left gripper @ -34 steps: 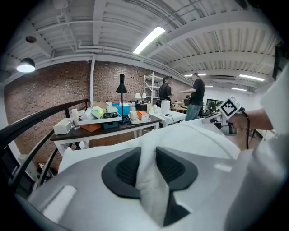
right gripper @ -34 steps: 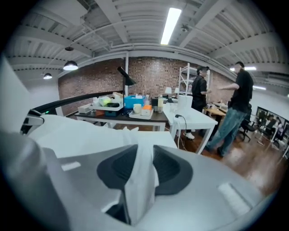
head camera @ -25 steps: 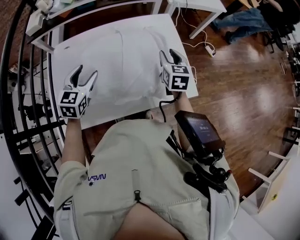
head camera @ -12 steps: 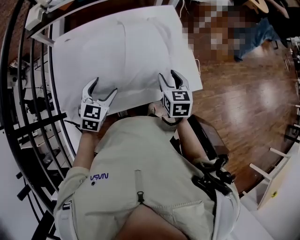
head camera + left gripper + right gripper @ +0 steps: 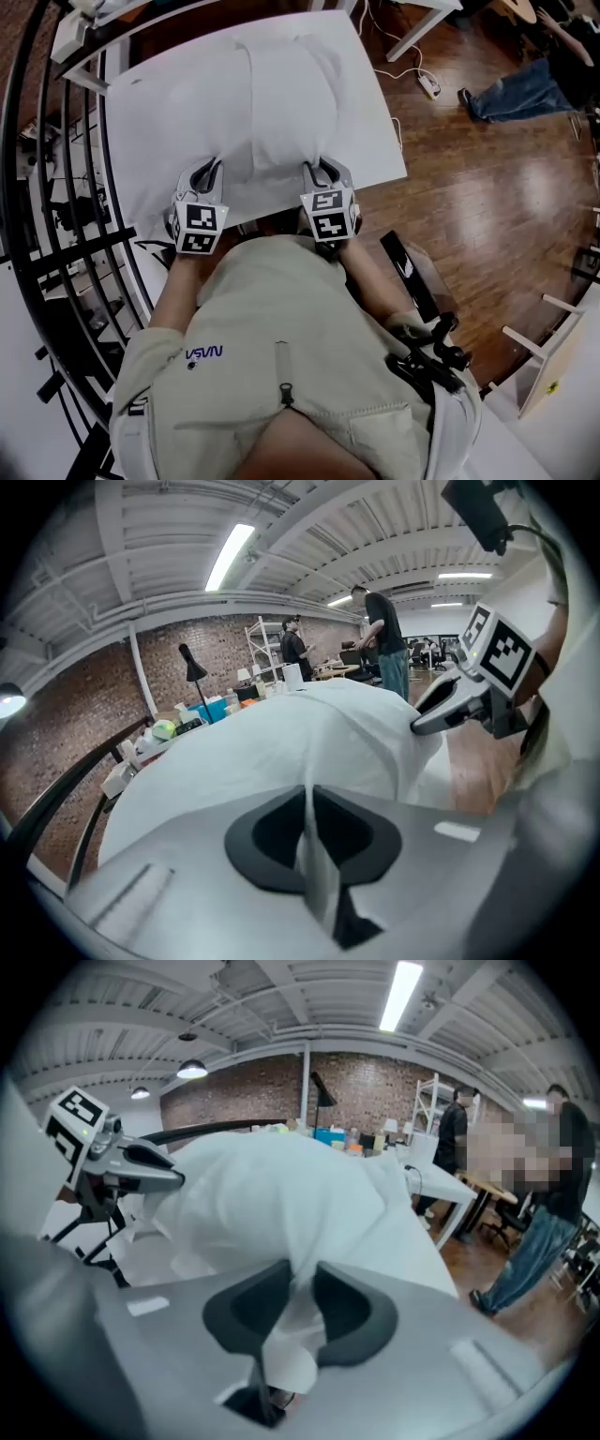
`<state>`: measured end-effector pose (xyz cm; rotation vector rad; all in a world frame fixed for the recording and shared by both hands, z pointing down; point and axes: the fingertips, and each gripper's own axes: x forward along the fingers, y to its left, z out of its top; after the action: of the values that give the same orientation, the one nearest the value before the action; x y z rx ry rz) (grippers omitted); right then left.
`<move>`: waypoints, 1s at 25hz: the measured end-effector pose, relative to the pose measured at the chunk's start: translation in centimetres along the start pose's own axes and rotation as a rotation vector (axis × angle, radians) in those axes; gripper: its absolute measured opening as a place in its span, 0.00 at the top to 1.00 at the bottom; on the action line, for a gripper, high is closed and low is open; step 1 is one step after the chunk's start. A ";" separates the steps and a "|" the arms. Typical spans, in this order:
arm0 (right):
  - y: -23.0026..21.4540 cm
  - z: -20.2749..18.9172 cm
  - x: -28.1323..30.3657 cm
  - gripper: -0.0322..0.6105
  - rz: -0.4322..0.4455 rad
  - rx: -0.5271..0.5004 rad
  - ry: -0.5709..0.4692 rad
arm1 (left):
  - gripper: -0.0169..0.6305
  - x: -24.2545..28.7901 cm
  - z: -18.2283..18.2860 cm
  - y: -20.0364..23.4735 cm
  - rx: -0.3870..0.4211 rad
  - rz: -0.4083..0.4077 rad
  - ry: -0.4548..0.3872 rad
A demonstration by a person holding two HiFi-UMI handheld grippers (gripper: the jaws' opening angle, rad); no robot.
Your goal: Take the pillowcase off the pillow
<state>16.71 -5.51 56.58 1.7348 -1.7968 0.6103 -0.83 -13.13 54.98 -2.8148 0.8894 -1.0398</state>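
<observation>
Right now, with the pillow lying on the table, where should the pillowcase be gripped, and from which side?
Pinch the loose cloth at the two near corners of the pillowcase, coming from the person's edge of the table; there it lies slack and flat. The left tool and right tool have just been closing, each on a fold of it.

Soft matt white cloth pillowcase (image 5: 281, 103) on a smooth white table (image 5: 141, 150); glossy wooden floor (image 5: 487, 206) right of the right gripper (image 5: 322, 169).

Bare table (image 5: 375, 141) flanks the pillow (image 5: 272, 103); black railing (image 5: 84, 255) seemingly crowds the left.
</observation>
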 end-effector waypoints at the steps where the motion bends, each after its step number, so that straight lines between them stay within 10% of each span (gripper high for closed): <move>1: -0.3 0.2 -0.3 0.87 -0.017 -0.006 -0.008 | 0.94 -0.3 0.7 0.2 -0.001 0.008 -0.018; 17: -15.0 1.8 -6.9 0.94 -0.401 0.173 -0.166 | 0.95 -7.8 4.4 10.6 -0.278 0.191 -0.220; 25: -11.5 -2.9 -2.6 0.93 -0.156 0.180 0.009 | 0.95 -6.5 -0.5 6.2 -0.292 0.107 -0.102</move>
<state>28.45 -2.33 56.29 1.9664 -1.6236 0.7303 -8.22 -14.89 50.26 -2.9736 1.2579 -0.8038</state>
